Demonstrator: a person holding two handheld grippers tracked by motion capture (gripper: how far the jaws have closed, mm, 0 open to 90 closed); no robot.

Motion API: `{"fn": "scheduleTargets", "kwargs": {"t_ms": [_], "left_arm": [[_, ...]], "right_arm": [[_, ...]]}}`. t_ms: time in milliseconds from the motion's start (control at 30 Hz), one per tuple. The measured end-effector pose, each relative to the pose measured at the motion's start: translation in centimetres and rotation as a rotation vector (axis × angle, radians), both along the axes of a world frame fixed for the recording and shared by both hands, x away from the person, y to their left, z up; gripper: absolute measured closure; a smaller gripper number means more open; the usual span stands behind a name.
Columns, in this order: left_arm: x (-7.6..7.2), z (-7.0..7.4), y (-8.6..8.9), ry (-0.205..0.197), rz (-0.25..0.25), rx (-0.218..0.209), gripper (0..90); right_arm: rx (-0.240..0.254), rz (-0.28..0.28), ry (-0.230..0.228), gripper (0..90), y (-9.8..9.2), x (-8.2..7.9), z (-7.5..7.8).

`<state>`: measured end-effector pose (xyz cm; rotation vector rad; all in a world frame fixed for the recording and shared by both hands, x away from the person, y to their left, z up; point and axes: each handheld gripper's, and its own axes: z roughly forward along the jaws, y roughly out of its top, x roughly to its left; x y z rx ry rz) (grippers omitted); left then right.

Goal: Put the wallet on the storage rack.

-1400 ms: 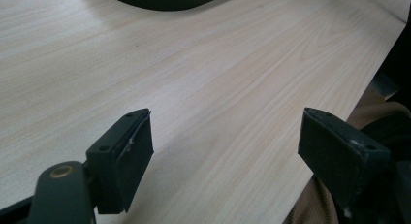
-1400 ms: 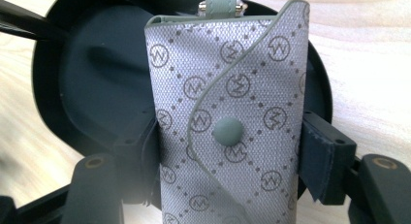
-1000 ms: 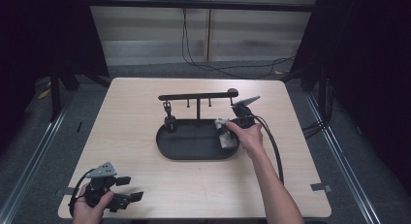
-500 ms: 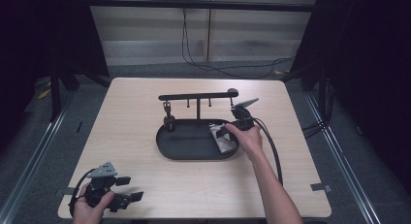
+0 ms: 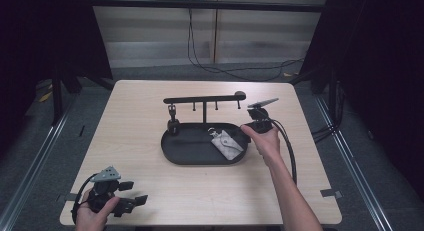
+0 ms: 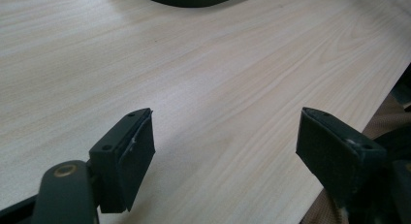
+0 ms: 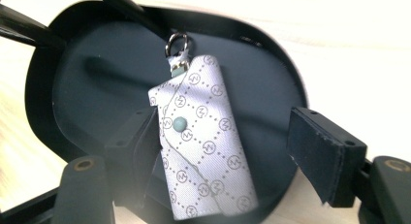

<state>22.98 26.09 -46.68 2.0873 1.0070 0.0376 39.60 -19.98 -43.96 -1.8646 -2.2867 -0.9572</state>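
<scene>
We see the right tool (image 7: pixel 223 136), its jaws just parted, leaving the key pouch (image 7: pixel 201 136) released on the tray (image 7: pixel 72 88) at 3 o'clock, apparently placed; the left tool (image 6: pixel 225 151) rests apart.

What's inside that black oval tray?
A small white patterned key pouch with a metal ring lies flat in the black tray, between the open right tongs, which have just been opening. Whatever is inside the pouch or beneath it is covered.
</scene>
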Motion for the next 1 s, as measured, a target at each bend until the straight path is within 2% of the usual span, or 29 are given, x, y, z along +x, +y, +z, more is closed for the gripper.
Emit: {"fn": "scheduleTargets", "kwargs": {"t_ms": [167, 333, 467, 667, 833, 1000], "left_arm": [[0.1, 0.0, 0.2, -0.003, 0.008, -0.004, 21.4], [0.0, 0.0, 0.3, -0.004, 0.013, -0.022, 21.2], [0.0, 0.0, 0.3, -0.003, 0.013, -0.025, 20.9], [0.0, 0.0, 0.3, -0.003, 0.016, -0.022, 20.9], [0.1, 0.0, 0.3, 0.003, 0.007, -0.012, 20.9], [0.0, 0.1, 0.3, 0.0, 0.006, -0.02, 20.8]], "right_arm": [[0.006, 0.017, -0.044, 28.4, -0.5, -0.8, 0.2], [-0.009, 0.032, -0.089, 28.4, -1.3, -2.0, -0.1], [0.008, 0.012, -0.113, 28.7, -2.5, -3.1, -0.2], [0.039, -0.015, -0.177, 29.4, -4.3, -5.0, -0.1], [0.028, -0.023, -0.211, 28.6, -5.3, -6.7, -0.3], [0.012, -0.022, -0.243, 26.0, -6.1, -8.7, -0.2]]}}
